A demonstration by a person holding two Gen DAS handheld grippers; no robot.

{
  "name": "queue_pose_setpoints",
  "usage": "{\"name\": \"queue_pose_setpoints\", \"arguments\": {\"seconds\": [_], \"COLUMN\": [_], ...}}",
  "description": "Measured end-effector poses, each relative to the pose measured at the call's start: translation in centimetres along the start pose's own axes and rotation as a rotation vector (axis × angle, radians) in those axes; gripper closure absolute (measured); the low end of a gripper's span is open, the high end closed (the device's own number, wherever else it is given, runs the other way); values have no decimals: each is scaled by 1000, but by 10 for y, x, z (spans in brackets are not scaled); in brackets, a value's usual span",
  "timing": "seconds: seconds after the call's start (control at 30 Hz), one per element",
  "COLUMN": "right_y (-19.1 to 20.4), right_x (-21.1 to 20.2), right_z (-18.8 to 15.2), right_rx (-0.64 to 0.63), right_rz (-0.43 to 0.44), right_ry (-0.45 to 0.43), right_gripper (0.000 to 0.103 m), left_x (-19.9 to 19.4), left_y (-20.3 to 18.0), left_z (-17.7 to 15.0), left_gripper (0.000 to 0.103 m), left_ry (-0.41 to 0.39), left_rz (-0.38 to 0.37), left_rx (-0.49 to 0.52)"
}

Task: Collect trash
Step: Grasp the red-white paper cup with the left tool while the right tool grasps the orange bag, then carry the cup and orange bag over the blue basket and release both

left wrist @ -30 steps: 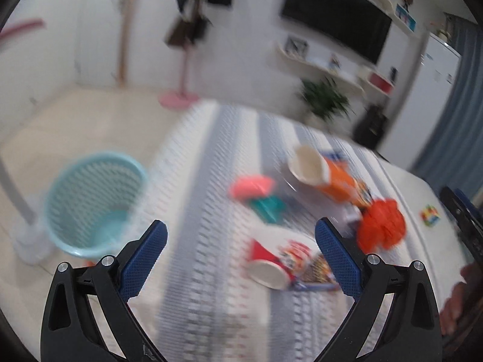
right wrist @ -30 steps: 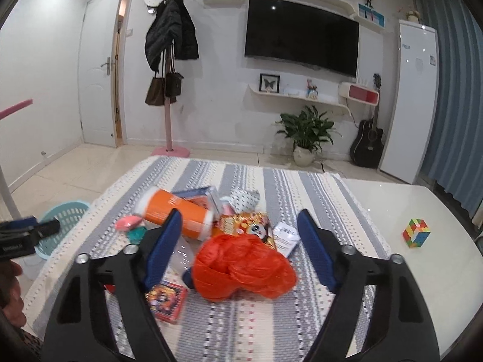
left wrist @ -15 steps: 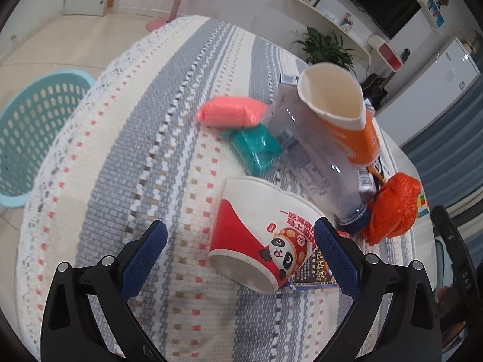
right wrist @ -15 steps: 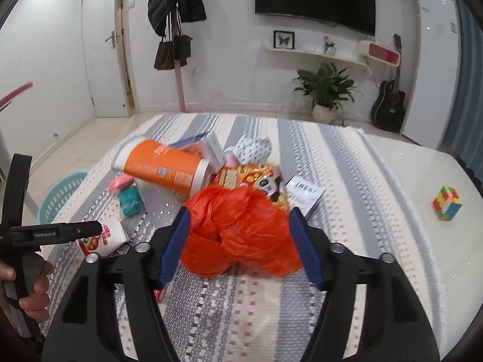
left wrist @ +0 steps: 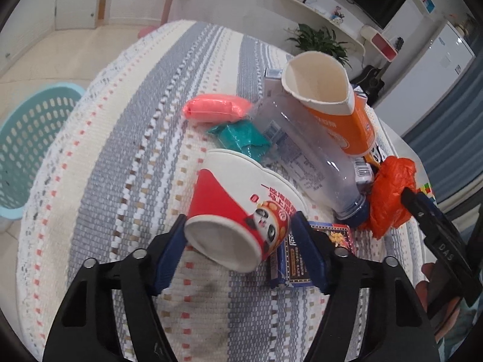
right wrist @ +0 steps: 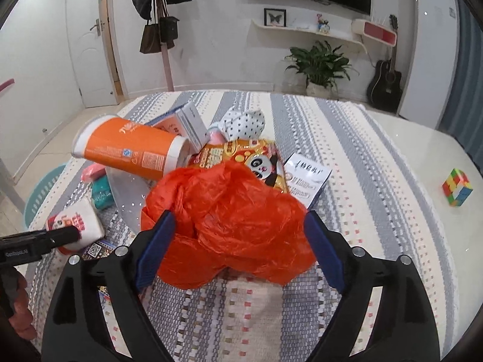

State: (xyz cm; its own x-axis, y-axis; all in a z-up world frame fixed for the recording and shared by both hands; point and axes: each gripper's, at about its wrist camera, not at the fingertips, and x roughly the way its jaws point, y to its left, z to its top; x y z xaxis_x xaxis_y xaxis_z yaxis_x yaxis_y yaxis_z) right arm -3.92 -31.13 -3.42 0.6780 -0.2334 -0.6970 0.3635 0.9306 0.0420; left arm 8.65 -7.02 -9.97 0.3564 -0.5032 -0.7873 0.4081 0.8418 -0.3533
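Note:
A pile of trash lies on the striped tablecloth [left wrist: 126, 157]. My left gripper [left wrist: 238, 256] has closed on the base of a red and white panda paper cup [left wrist: 238, 208] that lies on its side; both pads touch it. The cup also shows in the right wrist view [right wrist: 78, 220]. My right gripper [right wrist: 238, 250] is open, its fingers on either side of a crumpled orange plastic bag [right wrist: 229, 223], also seen in the left wrist view [left wrist: 392, 193]. An orange paper tub [left wrist: 335, 105] rests on a clear plastic bottle [left wrist: 314, 163].
A teal basket [left wrist: 27, 150] stands on the floor left of the table. A pink packet [left wrist: 214, 110], a teal packet [left wrist: 241, 138], a card box [left wrist: 305, 256], a panda snack bag [right wrist: 241, 157] and a white leaflet [right wrist: 308, 181] lie in the pile. A colour cube [right wrist: 457, 191] sits far right.
My left gripper has moved in on the panda cup and closed around its base. My right gripper has moved forward so its fingers flank the orange bag.

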Motion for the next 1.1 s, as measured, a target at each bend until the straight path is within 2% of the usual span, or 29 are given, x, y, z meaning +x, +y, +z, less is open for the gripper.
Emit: {"name": "queue_pose_setpoints", "arguments": {"seconds": [0.2,0.23,0.3,0.4,0.5,0.8,0.97,1.1], "right_y": [-1,1,6,20,28,70,112,164], "right_x": [12,13,13,7,-6,-76,-99,-105], "right_z": [8,8,10,9,7,39,70,95], "right_rx": [30,26,14,-33,-52,-126,-203,-287], "right_rz": [60,68,100,99,109,170,233,306], "right_ry": [26,25,32,25,-6,-172,-242,-284], "right_gripper": [21,32,61,88,98,99,99,99], "left_x": [-5,-7,-13,-24,-35,-107,-157,-193], "left_y": [0,0,1,2,3,22,45,83], "left_z": [1,0,0,0,0,15,36,59], "left_gripper": [41,42,44,44,44,44,44,44], "left_ry": [-21,-26,-40,-72,-109,-281,-387,-471], "left_rz": [17,17,11,2,-12,-34,14,85], "left_rx": [18,18,17,23,29,-12,-31,-90]}}
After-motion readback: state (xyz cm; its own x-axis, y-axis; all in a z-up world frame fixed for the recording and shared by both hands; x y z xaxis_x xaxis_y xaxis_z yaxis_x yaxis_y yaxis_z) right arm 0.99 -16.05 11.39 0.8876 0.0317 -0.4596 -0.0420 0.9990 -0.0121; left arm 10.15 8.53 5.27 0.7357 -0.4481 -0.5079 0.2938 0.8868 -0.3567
